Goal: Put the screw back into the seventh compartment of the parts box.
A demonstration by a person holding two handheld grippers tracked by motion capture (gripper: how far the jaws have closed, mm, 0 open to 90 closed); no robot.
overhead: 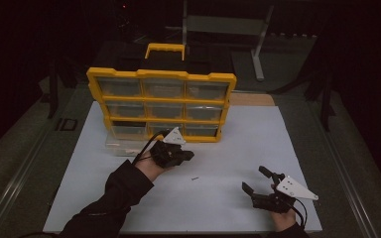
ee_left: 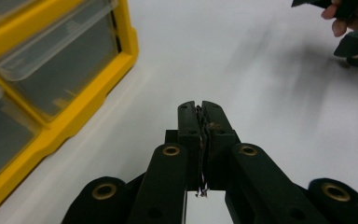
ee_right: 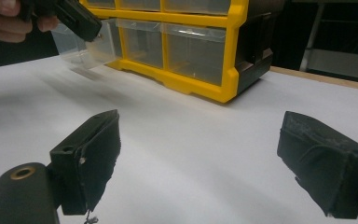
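Left claw (overhead: pixel 187 155) clenched with something thin pinched between its jaws, hovering over counter (overhead: pixel 228 144) just before yellow organizer (overhead: pixel 161 104), beside pulled-out drawer (overhead: pixel 121 145). Right claw (overhead: pixel 255 181) released, well apart at near right. Small screw (overhead: pixel 195 178) lying between.

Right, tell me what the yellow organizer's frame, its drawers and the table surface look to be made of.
Organizer frame: likely moulded plastic, opaque yellow, slight sheen. Drawers: clear plastic, see-through with glare. Table surface: matte white, maybe board or paper; cannot tell.
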